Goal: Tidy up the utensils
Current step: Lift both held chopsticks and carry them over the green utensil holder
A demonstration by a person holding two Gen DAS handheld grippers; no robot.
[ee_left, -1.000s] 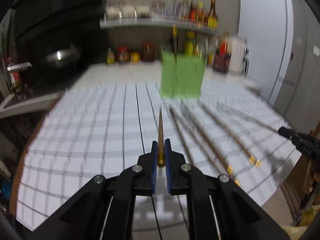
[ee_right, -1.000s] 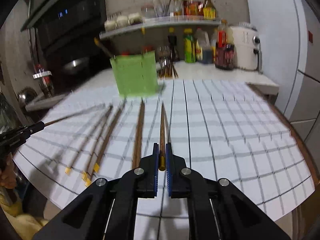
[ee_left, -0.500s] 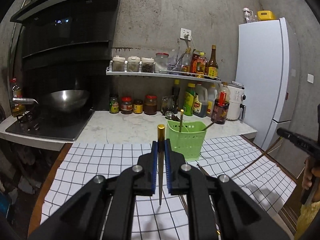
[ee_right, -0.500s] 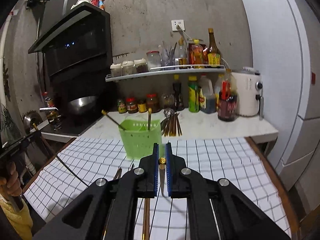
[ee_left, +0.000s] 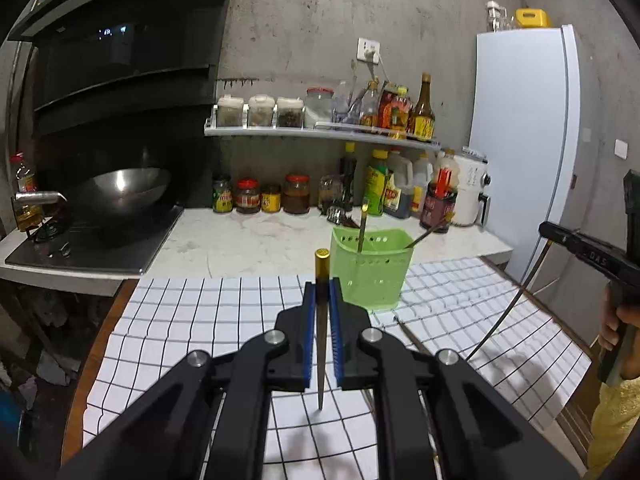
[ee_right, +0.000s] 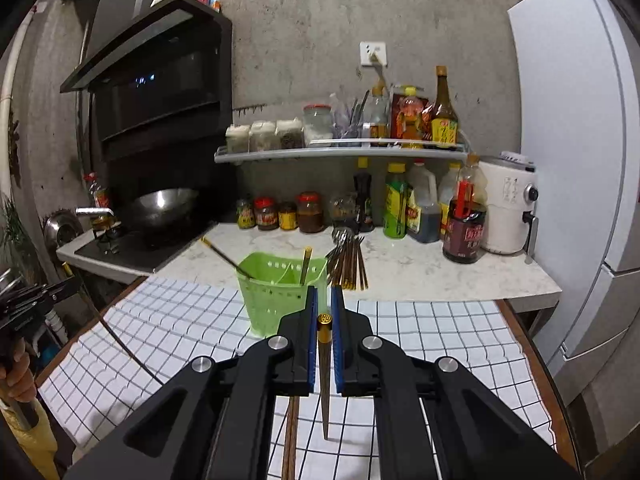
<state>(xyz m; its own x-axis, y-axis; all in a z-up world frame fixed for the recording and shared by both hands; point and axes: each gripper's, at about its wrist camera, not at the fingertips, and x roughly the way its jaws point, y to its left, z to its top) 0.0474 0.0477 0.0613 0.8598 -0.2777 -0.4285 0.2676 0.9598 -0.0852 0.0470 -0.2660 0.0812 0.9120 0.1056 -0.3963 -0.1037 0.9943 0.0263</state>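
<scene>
My left gripper (ee_left: 322, 296) is clamped on one chopstick (ee_left: 321, 344), held upright: gold-capped butt up, tapered tip down, hanging clear above the checked cloth (ee_left: 192, 312). My right gripper (ee_right: 324, 304) is clamped the same way on a second chopstick (ee_right: 325, 376), also vertical, cap up, tip pointing down over the cloth.

The green holder (ee_left: 370, 272) stands at the far edge of the cloth, just in front of the marble counter (ee_left: 248, 240). It already contains two chopsticks — one near upright, one leaning out over the rim.

The governing relation: from the left jaws the holder lies ahead and a little to the right; from the right jaws it lies ahead and a little to the left. The holder sits between my two hands, and both sticks already have their long axes vertical, in line with the holder's opening. In my judgement neither stick needs re-orienting — only carrying forward and inward until the tip is over the rim, then lowering.

Which hand is nearer I cannot tell with confidence; the holder appears at a similar remove in both views. At least one more chopstick (ee_right: 291, 440) lies flat on the cloth below the right jaws, long axis running near to far, not yet collected.

Risk noted: the leaning stick crosses part of the opening and could deflect an incoming tip.
</scene>
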